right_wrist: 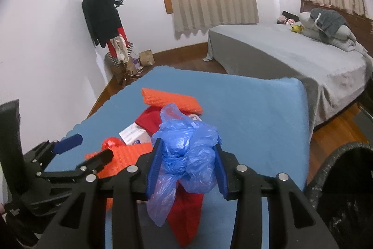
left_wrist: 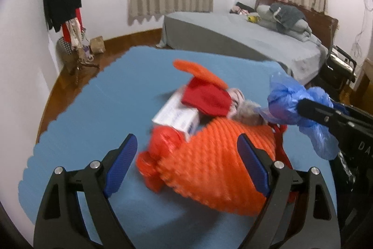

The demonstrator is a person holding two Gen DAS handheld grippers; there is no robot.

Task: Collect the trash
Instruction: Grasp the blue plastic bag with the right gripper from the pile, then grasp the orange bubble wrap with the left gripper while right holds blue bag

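Note:
A pile lies on the blue mat (left_wrist: 93, 113): an orange knitted cloth (left_wrist: 216, 160), a red cloth (left_wrist: 205, 97), a white box (left_wrist: 177, 116) and a red shiny wrapper (left_wrist: 160, 144). My left gripper (left_wrist: 186, 155) is open, its jaws on either side of the orange cloth, not touching it as far as I can tell. My right gripper (right_wrist: 186, 162) is shut on a crumpled blue plastic bag (right_wrist: 188, 155) and holds it above the pile. The bag also shows in the left wrist view (left_wrist: 293, 106). The left gripper shows in the right wrist view (right_wrist: 91, 151).
A black bin (right_wrist: 342, 190) lined with a dark bag stands at the lower right of the mat. A grey bed (right_wrist: 291, 55) lies behind. A coat rack (right_wrist: 102, 15) with clothes stands in the corner, a paper bag (right_wrist: 146, 57) beside it.

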